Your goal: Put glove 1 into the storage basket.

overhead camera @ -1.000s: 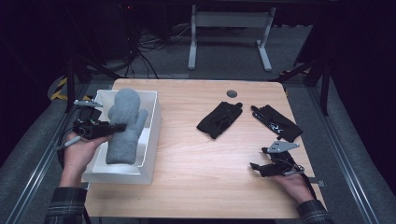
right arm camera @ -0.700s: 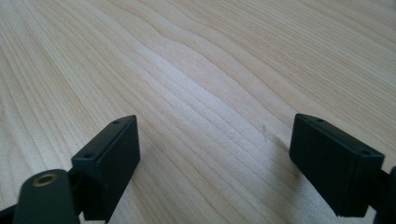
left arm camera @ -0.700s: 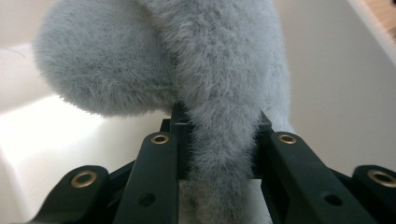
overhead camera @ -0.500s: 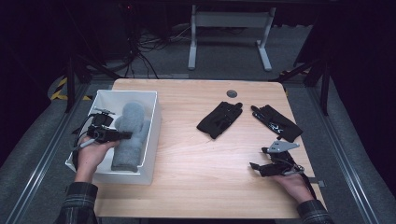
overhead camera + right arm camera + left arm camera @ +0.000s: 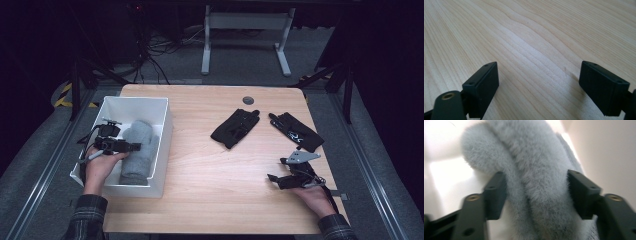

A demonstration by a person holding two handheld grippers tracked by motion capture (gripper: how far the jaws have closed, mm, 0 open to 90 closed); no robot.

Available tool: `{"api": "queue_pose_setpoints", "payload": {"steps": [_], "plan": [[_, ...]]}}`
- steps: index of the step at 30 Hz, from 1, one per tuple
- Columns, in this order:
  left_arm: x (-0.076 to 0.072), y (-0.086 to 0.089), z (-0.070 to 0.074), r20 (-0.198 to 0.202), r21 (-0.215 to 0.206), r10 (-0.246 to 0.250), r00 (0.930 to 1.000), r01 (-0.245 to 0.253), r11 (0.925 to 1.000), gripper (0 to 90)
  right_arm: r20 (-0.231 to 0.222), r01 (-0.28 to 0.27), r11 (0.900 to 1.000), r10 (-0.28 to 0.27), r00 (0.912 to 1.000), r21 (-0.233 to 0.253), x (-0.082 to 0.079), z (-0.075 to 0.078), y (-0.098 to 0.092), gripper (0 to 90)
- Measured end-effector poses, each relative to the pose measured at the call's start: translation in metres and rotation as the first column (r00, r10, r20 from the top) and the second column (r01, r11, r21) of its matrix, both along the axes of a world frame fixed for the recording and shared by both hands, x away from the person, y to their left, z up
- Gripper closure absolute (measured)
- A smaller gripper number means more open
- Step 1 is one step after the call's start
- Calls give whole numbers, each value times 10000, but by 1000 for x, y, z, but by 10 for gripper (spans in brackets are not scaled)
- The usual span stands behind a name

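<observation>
With its jaws now apart around the grey mitten (image 5: 536,182), lowered over the past second into the white bin (image 5: 165,112), the left gripper (image 5: 131,147) appears to be letting go, while the right gripper (image 5: 274,178) rests wide open on the table (image 5: 210,165).

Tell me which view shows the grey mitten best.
High view: the grey mitten shows whole, lying in the white bin with the left gripper at it. The left gripper view shows a blurred close-up of its fur between the jaws, which stand apart. The right gripper view shows bare wooden table.

Overhead table (image 5: 210,165) view; two close finger-cams.
</observation>
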State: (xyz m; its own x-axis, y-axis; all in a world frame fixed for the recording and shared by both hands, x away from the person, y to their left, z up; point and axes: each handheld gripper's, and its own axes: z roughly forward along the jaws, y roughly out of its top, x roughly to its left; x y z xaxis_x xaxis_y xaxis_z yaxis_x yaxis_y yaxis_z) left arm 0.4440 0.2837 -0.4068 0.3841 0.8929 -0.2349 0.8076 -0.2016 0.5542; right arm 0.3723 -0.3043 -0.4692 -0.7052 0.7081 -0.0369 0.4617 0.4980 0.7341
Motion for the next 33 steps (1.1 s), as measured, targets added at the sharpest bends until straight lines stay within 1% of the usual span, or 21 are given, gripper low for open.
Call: {"api": "queue_pose_setpoints", "payload": {"steps": [2, 3, 5, 7, 9, 12, 13, 14, 17, 18, 19, 21, 22, 23, 24, 26, 27, 30, 31, 32, 33], "plan": [[-2, -2, 8, 369, 101, 148, 9992, -151, 9998, 280, 1, 2, 10000, -2, 10000, -1, 0, 0, 0, 167], [-3, -2, 14, 563, 140, 250, 9981, -259, 9996, 272, -2, 6, 10000, -6, 10000, 5, 0, 0, 0, 167], [-5, -4, 25, 902, 125, 233, 9957, -245, 9996, 247, -3, 3, 10000, -3, 10000, 4, 0, 0, 0, 167], [-7, -6, 37, 1175, 167, 93, 9930, -113, 9998, 230, -7, 16, 10000, -16, 10000, 19, 0, 0, 0, 167], [-10, -11, 51, 1478, 7, -130, 9889, 130, 9999, 226, 1, 3, 10000, -3, 10000, 1, 0, 0, 0, 167], [-15, -18, 67, 1775, -190, -416, 9832, 457, 9988, 210, -2, 5, 10000, -5, 10000, 2, 0, 0, 0, 168], [-15, -18, 67, 1775, -190, -416, 9832, 457, 9988, 206, 2, 6, 10000, -6, 10000, -1, 0, 0, 0, 167], [-17, -24, 74, 1978, -255, -554, 9787, 616, 9978, 206, 2, 6, 10000, -6, 10000, -1, 0, 0, 0, 167], [-21, -35, 86, 2228, -378, -857, 9711, 965, 9946, 191, 2, 14, 10000, -14, 10000, -1, 0, 0, 0, 167], [-24, -44, 91, 2367, -429, -1096, 9654, 1230, 9915, 183, 3, 20, 10000, -20, 10000, -2, 0, 0, 0, 167], [-24, -44, 91, 2367, -429, -1096, 9654, 1230, 9915, 174, 3, 20, 10000, -20, 10000, -2, 0, 0, 0, 167], [-27, -55, 96, 2490, -440, -1365, 9588, 1520, 9874, 168, 5, 26, 10000, -26, 10000, -3, 0, 0, 0, 167], [-30, -64, 98, 2566, -451, -1541, 9542, 1710, 9842, 157, 6, 31, 10000, -31, 10000, -4, 0, 0, 0, 167], [-30, -64, 98, 2566, -451, -1541, 9542, 1710, 9842, 156, 6, 31, 10000, -31, 10000, -4, 0, 0, 0, 167], [-32, -69, 100, 2653, -474, -1636, 9502, 1824, 9821, 156, 7, 36, 10000, -36, 10000, -8, 0, 0, 0, 164], [-35, -81, 102, 2808, -564, -1913, 9405, 2152, 9749, 155, -1, 58, 10000, -58, 10000, -1, 0, 0, 0, 163], [-36, -87, 103, 2852, -539, -2062, 9360, 2305, 9716, 154, -4, 62, 10000, -62, 10000, -5, 0, 0, 0, 162], [-40, -105, 105, 2853, -533, -2395, 9281, 2648, 9628, 147, -12, 98, 10000, -98, 10000, 1, 0, 0, 1, 158], [-41, -109, 105, 2900, -514, -2526, 9231, 2786, 9590, 147, -9, 99, 10000, -99, 10000, 0, 0, 0, 1, 157], [-42, -115, 105, 2885, -574, -2558, 9227, 2834, 9573, 147, -29, 101, 9999, -101, 9999, 7, 0, 0, 1, 157], [-44, -120, 105, 2902, -526, -2666, 9191, 2935, 9545, 147, -2, 95, 10000, -95, 10000, -1, 0, 0, 1, 157]]}}
